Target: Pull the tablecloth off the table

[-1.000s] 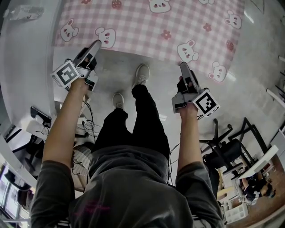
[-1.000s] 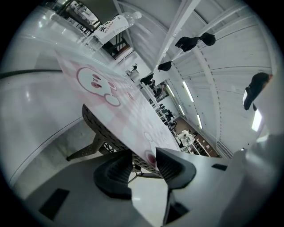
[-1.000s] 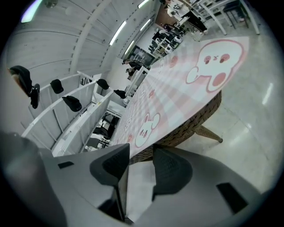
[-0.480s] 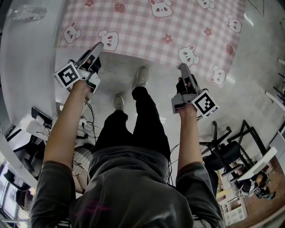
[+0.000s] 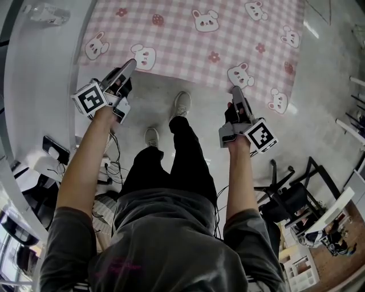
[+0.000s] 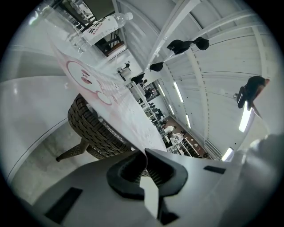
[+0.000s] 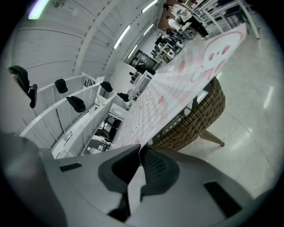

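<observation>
Both your grippers have closed since the earlier frame: left gripper and right gripper each pinch the near edge of the tablecloth, spread over the wicker table; bottle lies upper left, contents unclear

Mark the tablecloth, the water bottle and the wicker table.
tablecloth [image 5: 182, 40], head view, on its checked middle.
water bottle [image 6: 104, 27], left gripper view, on its label.
wicker table [image 7: 199, 119], right gripper view, on its woven side.
</observation>
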A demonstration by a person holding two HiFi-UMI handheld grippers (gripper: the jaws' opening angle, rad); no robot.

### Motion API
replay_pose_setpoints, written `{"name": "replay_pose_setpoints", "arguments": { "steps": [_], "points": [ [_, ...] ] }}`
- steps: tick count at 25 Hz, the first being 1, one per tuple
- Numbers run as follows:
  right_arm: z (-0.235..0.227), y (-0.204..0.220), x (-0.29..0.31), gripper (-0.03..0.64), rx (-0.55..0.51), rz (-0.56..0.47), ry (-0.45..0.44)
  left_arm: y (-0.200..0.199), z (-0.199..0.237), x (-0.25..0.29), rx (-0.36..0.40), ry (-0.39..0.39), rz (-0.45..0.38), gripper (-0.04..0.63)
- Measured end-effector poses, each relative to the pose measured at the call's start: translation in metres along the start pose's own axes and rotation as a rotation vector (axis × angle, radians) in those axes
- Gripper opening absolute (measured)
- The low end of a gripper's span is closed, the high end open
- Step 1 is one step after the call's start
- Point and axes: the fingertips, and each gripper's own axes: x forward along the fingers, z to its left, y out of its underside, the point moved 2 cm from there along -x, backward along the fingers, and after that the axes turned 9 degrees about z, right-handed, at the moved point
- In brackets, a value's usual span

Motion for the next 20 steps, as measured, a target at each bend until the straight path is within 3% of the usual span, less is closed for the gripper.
{"name": "replay_pose_setpoints", "arguments": {
  "steps": [3, 6, 12, 16, 20],
  "points": [
    [0.002, -0.004, 0.004, 0.005, -0.117, -0.098, -0.078, -0.004, 0.005, 0.008, 0.129, 0.119, -0.074, 0.002],
    [0.004, -0.02, 0.01, 0.005, -0.246, -0.18, -0.147, -0.009, 0.011, 0.02, 0.16, 0.226, -0.176, 0.002],
    [-0.001, -0.01, 0.007, 0.005, -0.226, -0.194, -0.154, -0.009, 0.0, 0.01, 0.219, 0.262, -0.194, 0.002],
    [0.013, -0.01, -0.009, 0.005, -0.245, -0.217, -0.161, -0.008, -0.015, 0.003, 0.164, 0.31, -0.202, 0.002],
    [0.029, -0.011, -0.027, 0.005, -0.252, -0.244, -0.168, -0.009, -0.038, -0.007, 0.164, 0.343, -0.213, 0.002]
  ]
}}
